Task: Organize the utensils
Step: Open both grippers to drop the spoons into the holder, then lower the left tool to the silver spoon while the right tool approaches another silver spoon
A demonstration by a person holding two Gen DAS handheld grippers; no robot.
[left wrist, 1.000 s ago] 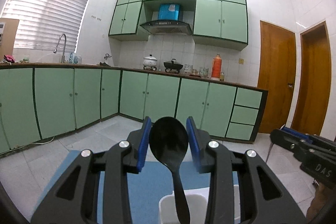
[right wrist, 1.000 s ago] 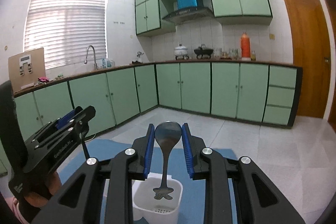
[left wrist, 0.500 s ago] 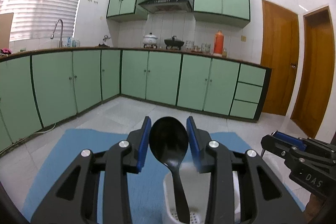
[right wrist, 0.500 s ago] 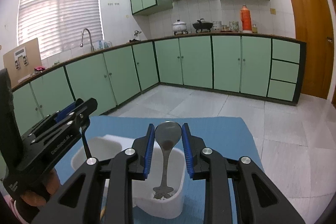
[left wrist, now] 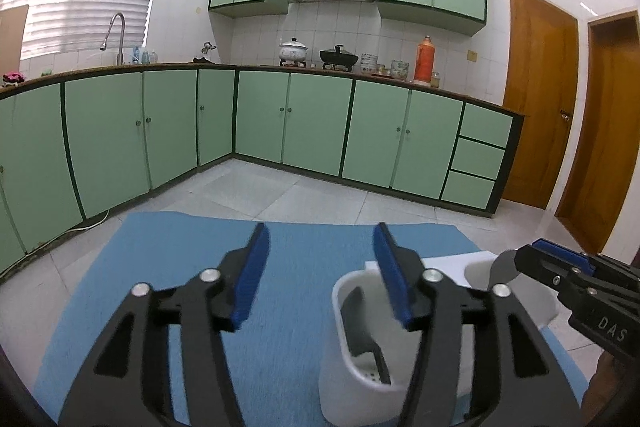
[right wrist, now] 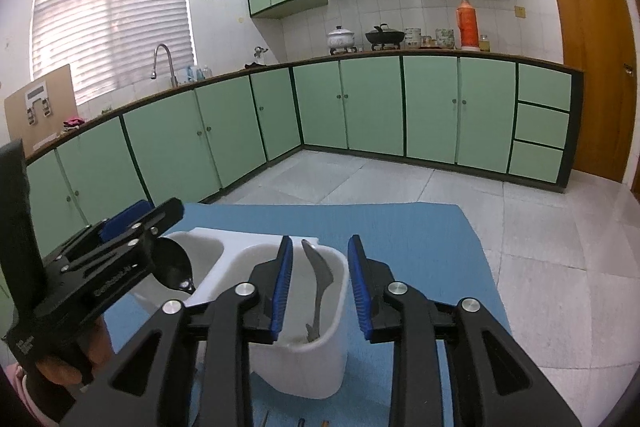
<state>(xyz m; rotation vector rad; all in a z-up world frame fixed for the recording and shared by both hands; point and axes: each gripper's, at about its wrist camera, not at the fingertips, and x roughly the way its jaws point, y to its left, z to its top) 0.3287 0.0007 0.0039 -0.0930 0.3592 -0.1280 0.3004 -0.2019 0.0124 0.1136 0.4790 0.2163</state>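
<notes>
The left gripper (left wrist: pixel 320 277) has its jaws apart and opening, with nothing between the blue pads. The black spoon (left wrist: pixel 366 337) stands handle-down in the near white cup of the holder (left wrist: pixel 340 371), just right of the gap. In the right wrist view the right gripper (right wrist: pixel 319 285) also has its jaws opening. The metal spoon (right wrist: pixel 318 281) stands between the pads but looks free of both, its handle down in its own cup (right wrist: pixel 340 307) of the same white holder.

Both spoons appear delivered, so the step in hand is the release. To do it well, I would let each pair of jaws spread fully before lifting, then draw straight up and back so no pad catches a spoon bowl and tips the light holder on the blue mat (left wrist: pixel 168 267). The black spoon leans against its cup wall near the left gripper's right pad, and that side needs the most clearance.
</notes>
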